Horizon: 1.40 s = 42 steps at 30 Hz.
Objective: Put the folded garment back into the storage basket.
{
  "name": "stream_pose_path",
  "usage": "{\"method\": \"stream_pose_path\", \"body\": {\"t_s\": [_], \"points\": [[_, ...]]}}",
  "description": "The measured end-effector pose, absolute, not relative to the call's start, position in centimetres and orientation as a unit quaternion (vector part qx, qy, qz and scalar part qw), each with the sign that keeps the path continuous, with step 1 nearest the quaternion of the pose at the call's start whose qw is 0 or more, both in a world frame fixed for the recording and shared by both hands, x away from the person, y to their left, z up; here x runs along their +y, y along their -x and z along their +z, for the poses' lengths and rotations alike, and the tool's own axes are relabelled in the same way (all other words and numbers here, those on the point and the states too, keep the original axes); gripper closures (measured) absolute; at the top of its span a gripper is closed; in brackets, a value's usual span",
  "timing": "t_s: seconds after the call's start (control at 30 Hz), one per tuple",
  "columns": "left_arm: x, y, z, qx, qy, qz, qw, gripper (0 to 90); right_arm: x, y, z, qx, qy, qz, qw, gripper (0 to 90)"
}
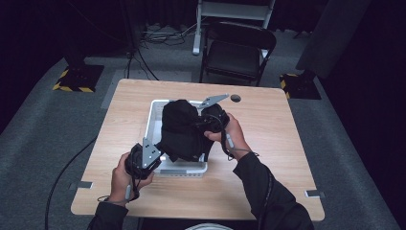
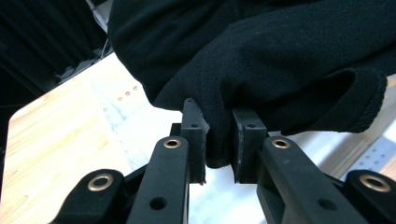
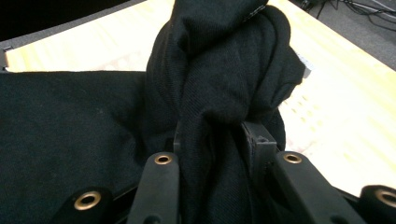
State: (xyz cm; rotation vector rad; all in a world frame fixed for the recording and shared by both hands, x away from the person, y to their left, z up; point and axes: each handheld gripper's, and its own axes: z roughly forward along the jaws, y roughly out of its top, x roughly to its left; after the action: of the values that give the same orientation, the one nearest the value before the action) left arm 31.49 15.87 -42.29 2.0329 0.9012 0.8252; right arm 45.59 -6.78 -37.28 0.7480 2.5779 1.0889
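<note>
A black cloth garment (image 1: 181, 129) hangs bunched over a white tray (image 1: 154, 125) in the middle of the wooden table. My left gripper (image 1: 160, 155) sits at the tray's near left corner, shut on the garment's lower edge; in the left gripper view the black fabric (image 2: 261, 60) is pinched between the two pads (image 2: 195, 135) of my left gripper (image 2: 219, 140). My right gripper (image 1: 207, 120) is at the garment's right side, shut on a thick twisted bunch of the cloth (image 3: 219, 93); my right gripper (image 3: 217, 140) has its fingers partly buried in it.
The wooden table (image 1: 268, 158) has bare surface right of and in front of the tray. A round hole (image 1: 235, 98) lies at the table's far edge. A black folding chair (image 1: 237, 50) stands behind the table. Cables run over the grey floor at left.
</note>
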Motion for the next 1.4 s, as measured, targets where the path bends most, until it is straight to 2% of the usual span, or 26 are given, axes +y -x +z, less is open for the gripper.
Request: {"method": "stream_pose_path", "body": {"t_s": [0.67, 1.4], "points": [[16.3, -32.3, -43.9, 0.357, -0.813, 0.305, 0.345, 76.7, -5.3, -46.9, -40.5, 0.897, -0.256, 0.347, 0.095, 71.3], [15.8, -33.2, -44.7, 0.379, -0.822, 0.256, 0.339, 74.7, -4.3, -47.6, -42.4, 0.903, -0.275, 0.319, 0.086, 70.9]]}}
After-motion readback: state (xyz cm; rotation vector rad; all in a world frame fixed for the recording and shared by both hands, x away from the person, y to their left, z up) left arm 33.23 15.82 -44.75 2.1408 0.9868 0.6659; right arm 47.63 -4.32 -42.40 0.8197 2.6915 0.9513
